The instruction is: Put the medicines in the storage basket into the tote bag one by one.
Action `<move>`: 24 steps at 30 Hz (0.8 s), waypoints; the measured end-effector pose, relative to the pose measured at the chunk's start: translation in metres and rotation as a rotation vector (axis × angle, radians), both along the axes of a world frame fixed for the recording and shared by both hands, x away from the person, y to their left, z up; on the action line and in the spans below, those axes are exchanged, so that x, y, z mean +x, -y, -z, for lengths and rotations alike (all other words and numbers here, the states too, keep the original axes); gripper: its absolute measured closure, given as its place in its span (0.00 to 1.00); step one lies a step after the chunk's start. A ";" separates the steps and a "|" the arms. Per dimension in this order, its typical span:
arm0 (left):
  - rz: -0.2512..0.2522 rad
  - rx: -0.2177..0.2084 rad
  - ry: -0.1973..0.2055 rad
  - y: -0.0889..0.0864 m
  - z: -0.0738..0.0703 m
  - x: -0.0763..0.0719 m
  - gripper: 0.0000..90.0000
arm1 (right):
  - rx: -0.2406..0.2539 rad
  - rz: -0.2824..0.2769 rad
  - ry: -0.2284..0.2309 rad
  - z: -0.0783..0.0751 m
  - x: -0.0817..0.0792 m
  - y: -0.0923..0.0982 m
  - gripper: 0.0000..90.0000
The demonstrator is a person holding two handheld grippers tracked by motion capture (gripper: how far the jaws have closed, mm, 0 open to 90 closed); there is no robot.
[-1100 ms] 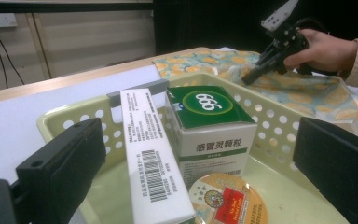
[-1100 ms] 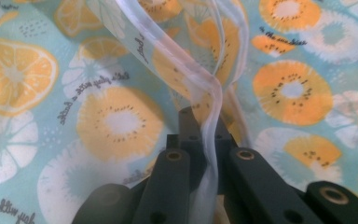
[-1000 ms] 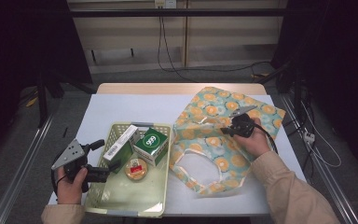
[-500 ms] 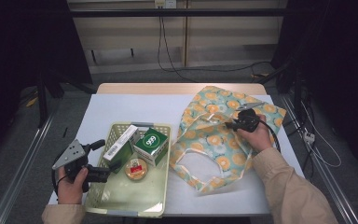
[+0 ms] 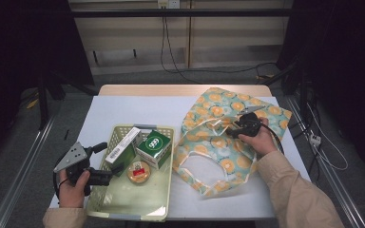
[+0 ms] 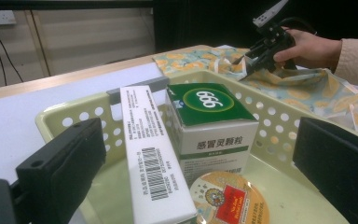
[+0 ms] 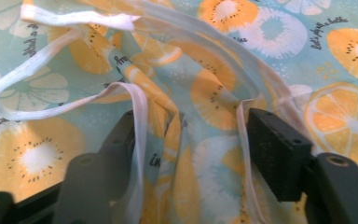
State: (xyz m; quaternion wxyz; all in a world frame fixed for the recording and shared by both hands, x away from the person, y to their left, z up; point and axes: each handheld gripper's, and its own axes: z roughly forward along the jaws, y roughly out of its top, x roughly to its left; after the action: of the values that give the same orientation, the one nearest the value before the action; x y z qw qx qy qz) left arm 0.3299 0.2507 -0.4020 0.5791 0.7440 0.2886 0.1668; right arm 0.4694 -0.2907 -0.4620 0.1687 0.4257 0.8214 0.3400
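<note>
Fruit-print tote bag (image 5: 218, 142), right of frame, lies beneath the right gripper (image 5: 235, 129), jaws just parted around loose fabric; regripping its white handle (image 7: 74, 107) likely comes next.

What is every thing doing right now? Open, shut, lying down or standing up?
Fruit-print bag: lying flat, crumpled.
Basket: upright, holding three things.
White box: lying down.
Green box: standing.
Round tin: lid up.
Left claw: open.
Right claw: open, just opening, cloth between.
</note>
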 end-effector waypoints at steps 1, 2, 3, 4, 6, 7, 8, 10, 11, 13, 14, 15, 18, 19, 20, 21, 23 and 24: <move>0.000 0.002 0.001 0.000 0.000 0.000 0.02 | -0.002 -0.008 -0.001 -0.001 0.000 0.000 0.53; 0.000 0.004 0.002 0.000 0.000 0.000 0.02 | 0.000 -0.001 -0.006 -0.001 0.001 0.000 0.58; 0.000 0.003 0.000 0.000 0.000 0.000 0.02 | 0.000 -0.007 -0.004 -0.001 0.001 0.000 0.63; -0.001 0.002 0.002 0.001 -0.001 -0.001 0.02 | 0.002 -0.011 -0.009 -0.002 0.002 0.000 0.67; -0.001 -0.002 0.000 0.001 -0.001 -0.001 0.02 | 0.002 -0.007 -0.012 -0.002 0.003 0.000 0.74; 0.000 0.002 0.003 0.001 -0.001 -0.001 0.02 | 0.004 -0.007 -0.015 -0.002 0.004 0.000 0.76; 0.001 0.001 0.003 0.001 -0.001 -0.001 0.02 | 0.004 -0.002 -0.018 -0.002 0.004 0.001 0.79; -0.001 0.002 0.003 0.001 -0.001 -0.001 0.02 | 0.001 0.000 -0.020 -0.003 0.005 0.001 0.84; -0.004 -0.002 0.000 0.001 -0.001 -0.001 0.02 | 0.000 0.003 -0.019 -0.003 0.006 0.001 0.88; -0.004 -0.003 0.004 0.001 -0.002 -0.001 0.02 | 0.001 0.004 -0.020 -0.003 0.007 0.001 0.91; -0.003 -0.003 0.006 0.000 -0.002 -0.001 0.02 | 0.005 0.005 -0.023 -0.003 0.007 0.002 0.93; -0.002 -0.005 0.010 0.000 -0.003 -0.001 0.02 | 0.009 0.010 -0.026 -0.003 0.007 0.002 0.95; -0.004 -0.004 0.012 -0.001 -0.004 -0.002 0.02 | 0.005 0.012 -0.026 -0.003 0.007 0.001 0.99; -0.003 -0.005 0.014 0.000 -0.004 -0.002 0.02 | 0.007 0.018 -0.030 -0.003 0.007 0.000 0.99; -0.003 -0.008 0.015 0.000 -0.005 -0.002 0.02 | 0.008 0.023 -0.041 -0.004 0.007 0.000 1.00; -0.001 -0.001 0.017 -0.001 -0.005 -0.002 0.02 | 0.007 0.023 -0.049 -0.005 0.008 0.000 1.00; -0.004 -0.010 0.017 -0.001 -0.006 -0.002 0.02 | 0.004 0.024 -0.075 -0.009 0.009 0.001 1.00; -0.004 -0.011 0.019 -0.001 -0.007 -0.002 0.02 | 0.017 0.020 -0.080 -0.013 0.008 0.001 1.00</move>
State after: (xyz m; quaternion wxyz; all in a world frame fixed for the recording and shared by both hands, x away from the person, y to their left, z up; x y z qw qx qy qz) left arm 0.3277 0.2520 -0.3954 0.5857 0.7386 0.2853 0.1734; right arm 0.4778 -0.2915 -0.4491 0.1353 0.4488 0.8202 0.3279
